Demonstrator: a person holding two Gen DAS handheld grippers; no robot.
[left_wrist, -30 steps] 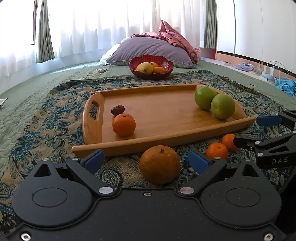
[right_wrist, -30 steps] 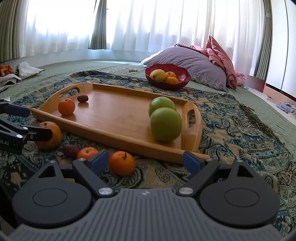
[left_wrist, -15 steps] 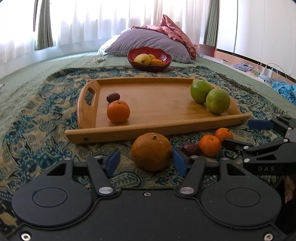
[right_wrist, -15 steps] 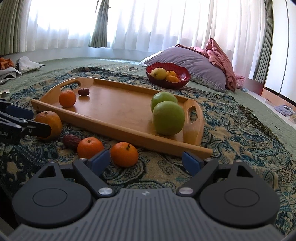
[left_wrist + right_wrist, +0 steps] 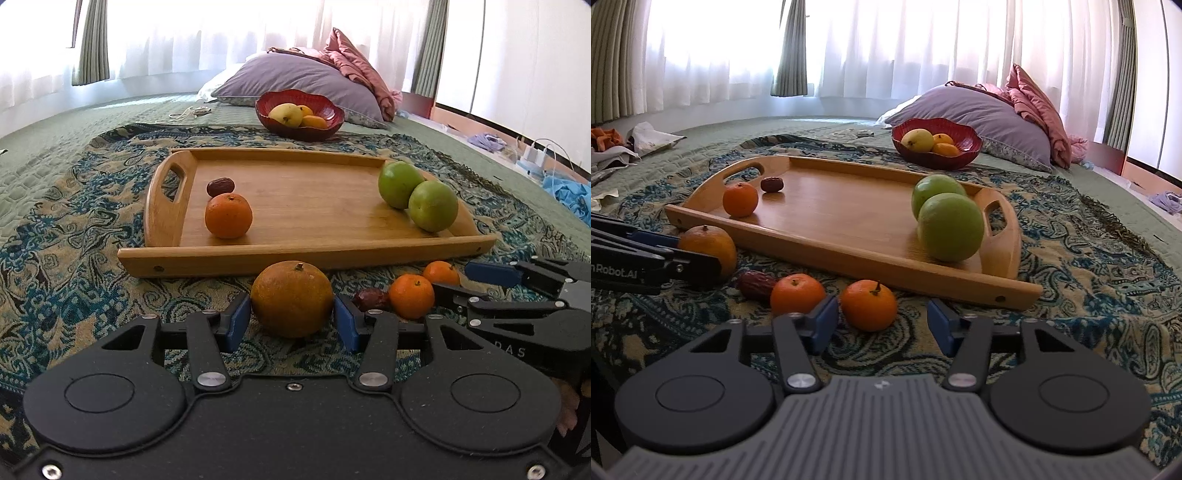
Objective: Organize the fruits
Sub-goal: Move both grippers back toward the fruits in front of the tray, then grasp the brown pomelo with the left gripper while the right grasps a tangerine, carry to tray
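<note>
Teal-and-beige paisley blanket (image 5: pixel 74 236), green apples (image 5: pixel 432 206), red bowl (image 5: pixel 332 118), blue-padded black claw (image 5: pixel 291 321).

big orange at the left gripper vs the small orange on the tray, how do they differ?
The big orange is larger and duller, brownish; the small orange is bright.
The big orange lies on the patterned cloth before the tray; the small orange sits on the tray beside a date.
The left gripper brackets only the big orange.
Both sit stem up.
</note>
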